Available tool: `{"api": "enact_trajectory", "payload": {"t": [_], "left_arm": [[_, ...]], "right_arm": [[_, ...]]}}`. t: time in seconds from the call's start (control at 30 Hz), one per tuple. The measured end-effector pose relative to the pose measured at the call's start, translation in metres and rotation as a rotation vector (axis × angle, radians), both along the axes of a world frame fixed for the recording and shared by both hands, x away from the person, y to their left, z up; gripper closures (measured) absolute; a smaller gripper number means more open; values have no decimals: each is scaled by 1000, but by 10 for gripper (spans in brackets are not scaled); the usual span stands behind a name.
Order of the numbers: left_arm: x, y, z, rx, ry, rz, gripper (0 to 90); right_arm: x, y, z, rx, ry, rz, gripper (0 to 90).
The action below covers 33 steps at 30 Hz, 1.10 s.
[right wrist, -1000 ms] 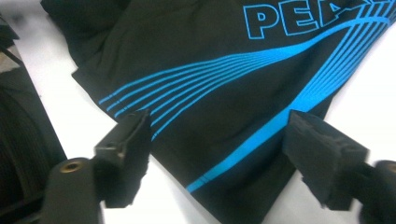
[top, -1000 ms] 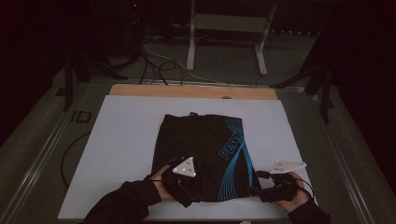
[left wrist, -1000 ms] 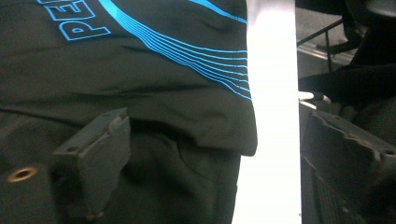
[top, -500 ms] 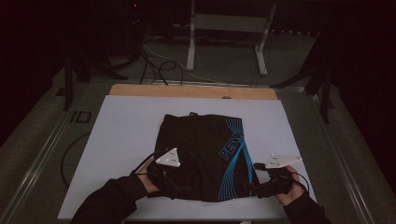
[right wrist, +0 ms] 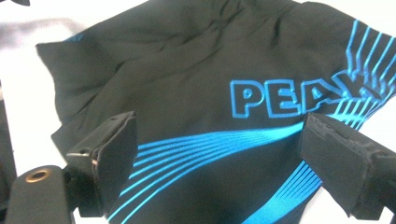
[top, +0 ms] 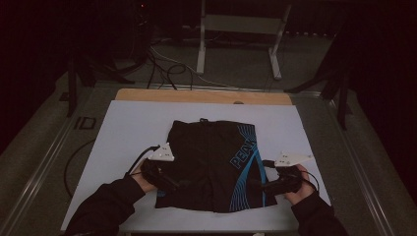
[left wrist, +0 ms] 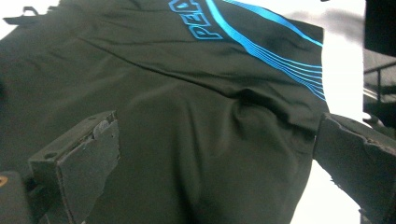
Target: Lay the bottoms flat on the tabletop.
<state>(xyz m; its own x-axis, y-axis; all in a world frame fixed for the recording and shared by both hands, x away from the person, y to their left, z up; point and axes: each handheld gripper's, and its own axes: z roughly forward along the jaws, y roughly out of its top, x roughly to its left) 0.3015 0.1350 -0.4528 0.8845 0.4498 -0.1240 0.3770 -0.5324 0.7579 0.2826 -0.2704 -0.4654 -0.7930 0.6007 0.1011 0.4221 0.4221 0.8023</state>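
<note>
Presently, black shorts [top: 211, 164] lay flat on desk [top: 123, 128]; left gripper [top: 169, 183] and right gripper [top: 263, 186], fingers wide open, empty, flanked their hem, likely poised to grasp.

High view: fingertips of left gripper [top: 169, 181] and right gripper [top: 265, 186] are black on black shorts [top: 211, 162], so jaw gap can't be read there. Forearms cut off by bottom edge. Room beyond table [top: 123, 128] too dark to make out. Left gripper view: shorts cut off at top, left and bottom edges; blue lettering [left wrist: 198, 29] clipped at top, reads partial. Right gripper view: word "PEA…" [right wrist: 280, 98], last letter lost in blue stripes; shorts' hem runs off bottom edge.
</note>
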Motion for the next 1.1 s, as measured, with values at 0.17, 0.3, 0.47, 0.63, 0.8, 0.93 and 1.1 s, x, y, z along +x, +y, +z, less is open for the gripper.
{"api": "enact_trajectory", "payload": {"t": [0.17, 0.3, 0.47, 0.63, 0.8, 0.93, 1.1], "left_arm": [[12, 11, 1, -21, -5, 68, 19], [20, 17, 2, -22, -17, 110, 18], [29, 22, 0, -20, -24, 154, 17], [39, 24, -2, -14, -23, 186, 17], [50, 25, -4, -1, -26, 226, 17], [60, 26, -5, -9, -21, 262, 18], [70, 26, -9, 3, -35, 301, 18]], "right_arm": [[12, 3, 4, 3, -55, -23, 123], [21, 8, 9, -3, -99, -35, 123], [34, 14, 13, -14, -123, -46, 124], [48, 16, 14, -4, -123, -87, 137], [59, 15, 12, -2, -124, -120, 138], [68, 13, 6, -1, -116, -143, 137], [81, 11, -1, -5, -99, -173, 133]]}}
